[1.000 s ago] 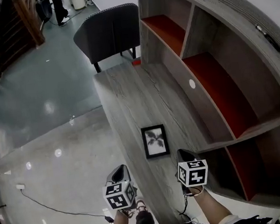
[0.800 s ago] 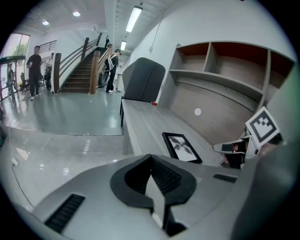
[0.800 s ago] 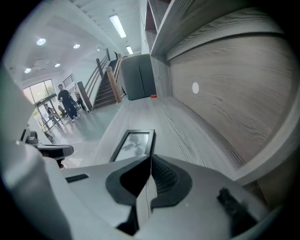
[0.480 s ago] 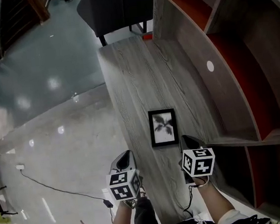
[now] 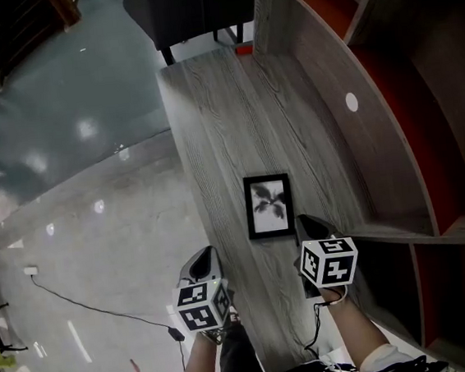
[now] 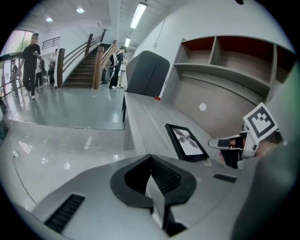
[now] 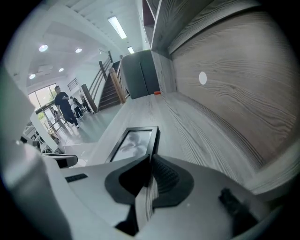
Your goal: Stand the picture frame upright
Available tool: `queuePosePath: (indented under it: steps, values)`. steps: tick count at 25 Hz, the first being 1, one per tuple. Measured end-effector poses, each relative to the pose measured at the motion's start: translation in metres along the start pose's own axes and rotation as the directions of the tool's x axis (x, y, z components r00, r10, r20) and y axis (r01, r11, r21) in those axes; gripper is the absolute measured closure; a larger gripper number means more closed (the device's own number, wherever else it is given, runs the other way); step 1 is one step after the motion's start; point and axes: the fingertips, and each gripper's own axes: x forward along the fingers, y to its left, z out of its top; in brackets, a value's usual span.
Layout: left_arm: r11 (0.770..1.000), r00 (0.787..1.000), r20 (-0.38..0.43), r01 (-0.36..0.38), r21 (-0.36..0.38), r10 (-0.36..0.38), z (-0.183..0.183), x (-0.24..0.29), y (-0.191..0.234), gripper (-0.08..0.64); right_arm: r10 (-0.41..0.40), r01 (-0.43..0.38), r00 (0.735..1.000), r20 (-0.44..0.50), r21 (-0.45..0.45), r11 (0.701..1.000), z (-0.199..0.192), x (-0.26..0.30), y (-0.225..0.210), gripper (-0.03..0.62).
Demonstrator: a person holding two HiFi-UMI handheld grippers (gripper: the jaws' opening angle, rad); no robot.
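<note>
A black picture frame (image 5: 268, 205) with a grey leaf print lies flat, face up, on the grey wooden desk (image 5: 217, 116). It shows ahead and right in the left gripper view (image 6: 186, 142) and just beyond the jaws in the right gripper view (image 7: 132, 141). My right gripper (image 5: 310, 229) hovers at the frame's near right corner, jaws shut and holding nothing. My left gripper (image 5: 203, 265) hangs off the desk's left edge, over the floor, also shut and holding nothing. The right gripper (image 6: 233, 144) is visible from the left gripper view.
A curved shelf unit (image 5: 389, 107) with red panels rises along the desk's right side. A dark chair (image 5: 189, 8) stands at the desk's far end beside a small red object (image 5: 244, 49). Glossy floor (image 5: 75, 181) with a cable (image 5: 80, 308) lies left. People stand far off by a staircase (image 6: 89, 70).
The view has shifted so the frame sits slightly higher and nearer the grippers. The right gripper's tip has come closer to the frame's near right corner. The frame has not moved on the desk.
</note>
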Motion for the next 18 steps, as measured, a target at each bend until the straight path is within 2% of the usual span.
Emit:
queuePosePath:
  steps: [13,18]
  values:
    - [0.999,1.000,-0.015,-0.027,-0.021,0.027,-0.005,-0.002,0.017,0.546,0.037,-0.036,0.999,-0.013,0.032,0.999,0.007,0.013,0.006,0.554]
    - [0.999,1.000,-0.012,-0.029,-0.026,0.029,0.001,-0.001,0.020,0.546,0.041,-0.040,0.999,-0.030,0.036,0.999,0.008,0.018,0.008,0.518]
